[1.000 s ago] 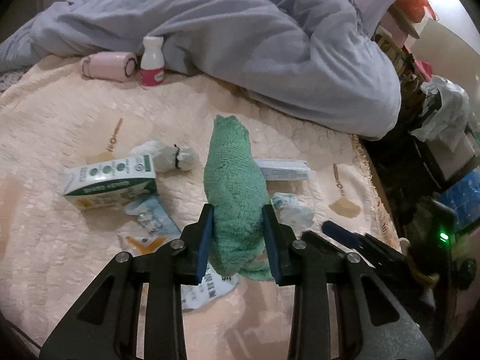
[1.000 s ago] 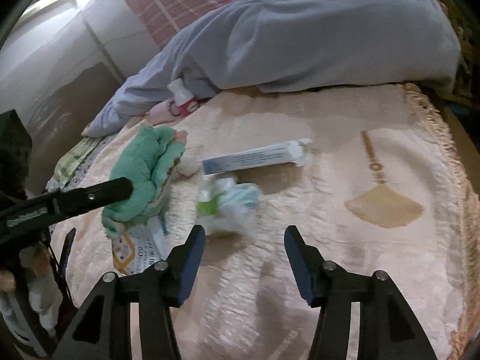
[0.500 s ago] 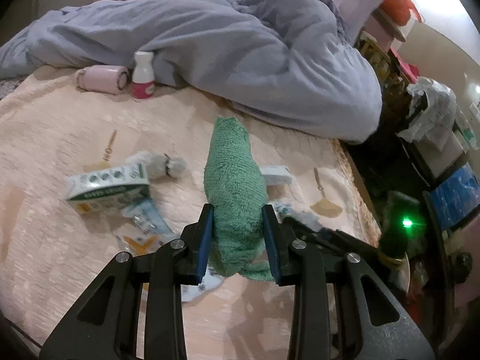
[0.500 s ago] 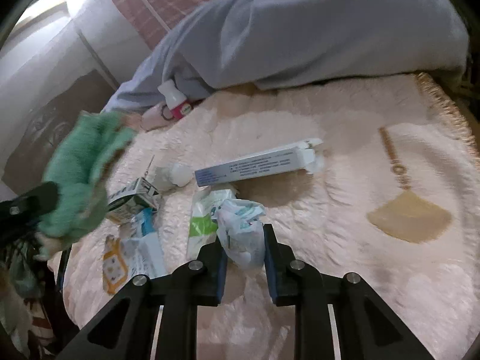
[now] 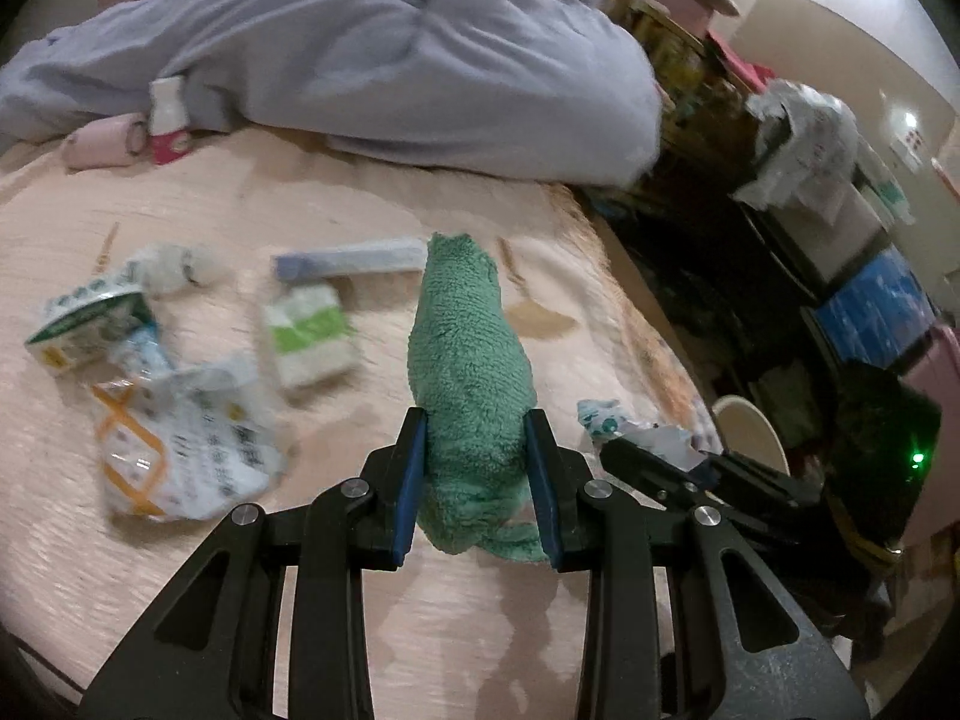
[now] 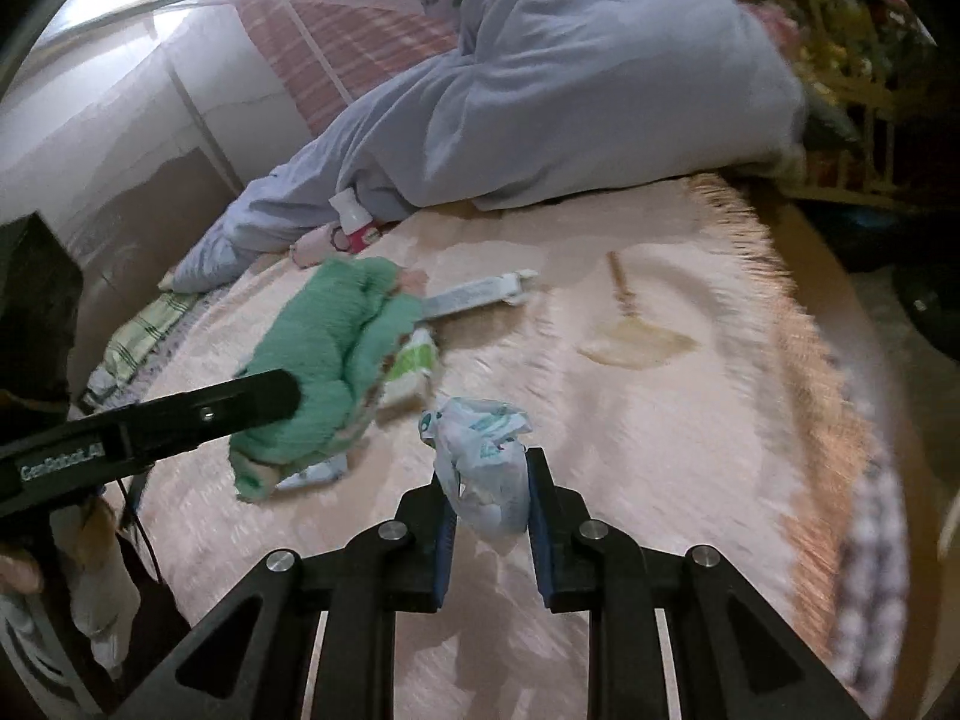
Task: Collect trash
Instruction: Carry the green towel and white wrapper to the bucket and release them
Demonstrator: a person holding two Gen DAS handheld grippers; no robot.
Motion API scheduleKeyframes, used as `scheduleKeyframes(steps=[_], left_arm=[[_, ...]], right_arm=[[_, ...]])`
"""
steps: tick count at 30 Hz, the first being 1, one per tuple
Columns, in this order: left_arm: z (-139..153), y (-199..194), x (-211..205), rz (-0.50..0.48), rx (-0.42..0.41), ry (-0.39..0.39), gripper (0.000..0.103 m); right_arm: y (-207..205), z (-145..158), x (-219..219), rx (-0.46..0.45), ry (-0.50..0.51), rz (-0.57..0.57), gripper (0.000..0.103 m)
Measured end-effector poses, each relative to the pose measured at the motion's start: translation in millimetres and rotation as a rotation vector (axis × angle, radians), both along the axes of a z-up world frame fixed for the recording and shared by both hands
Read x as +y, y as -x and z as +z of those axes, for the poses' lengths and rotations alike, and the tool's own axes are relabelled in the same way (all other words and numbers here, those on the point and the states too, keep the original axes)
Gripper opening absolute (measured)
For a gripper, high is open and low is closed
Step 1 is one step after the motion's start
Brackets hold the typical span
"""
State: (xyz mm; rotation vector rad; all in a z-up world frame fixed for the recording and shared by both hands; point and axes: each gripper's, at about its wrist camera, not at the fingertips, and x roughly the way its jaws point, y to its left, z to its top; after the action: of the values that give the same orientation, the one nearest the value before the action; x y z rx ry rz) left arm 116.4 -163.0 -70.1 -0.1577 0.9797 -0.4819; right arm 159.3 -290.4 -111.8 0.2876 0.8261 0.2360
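Stock of the pink bed cover (image 5: 420,630), as I read it from my two wrist views.

In hand: my right gripper (image 6: 489,516) is pinched on a crumpled white-and-teal wrapper (image 6: 480,462), lifted clear of the cover near its right edge. My left gripper (image 5: 474,474) is pressed onto a green towel (image 5: 468,360), which stands up between its pads.

Still lying on the cover, left of the towel:
- a long blue-and-white box (image 5: 348,255), far centre
- a green-and-white packet (image 5: 309,339), just nearer than that box
- a green-printed carton (image 5: 84,327), far left
- a white crumpled wad (image 5: 174,258) beside the carton
- a flat printed bag (image 5: 180,444), near left

At the far side, against the grey duvet (image 5: 390,60): a pink-labelled bottle (image 5: 168,129) and a pink roll (image 5: 102,144); whether these count as trash I cannot tell.

Progress, by my judgement: early. One piece picked, none visibly binned, at least five left.
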Motion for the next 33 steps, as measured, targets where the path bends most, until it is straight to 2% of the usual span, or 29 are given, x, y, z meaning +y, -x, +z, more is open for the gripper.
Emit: scheduleKeyframes(steps=[20,33], left_arm=[[-0.4,47.5,-145.2,-0.261,0.008,0.004,0.030],[-16.1,68.8,-245.5,-0.421,0.057,-0.005,0.030]], right_arm=[[107.7,18.3,-133.9,0.017,0.073,-0.249,0.020],[151.7,5.2,-218.0,0.080,0.108,-0.428,0.020]])
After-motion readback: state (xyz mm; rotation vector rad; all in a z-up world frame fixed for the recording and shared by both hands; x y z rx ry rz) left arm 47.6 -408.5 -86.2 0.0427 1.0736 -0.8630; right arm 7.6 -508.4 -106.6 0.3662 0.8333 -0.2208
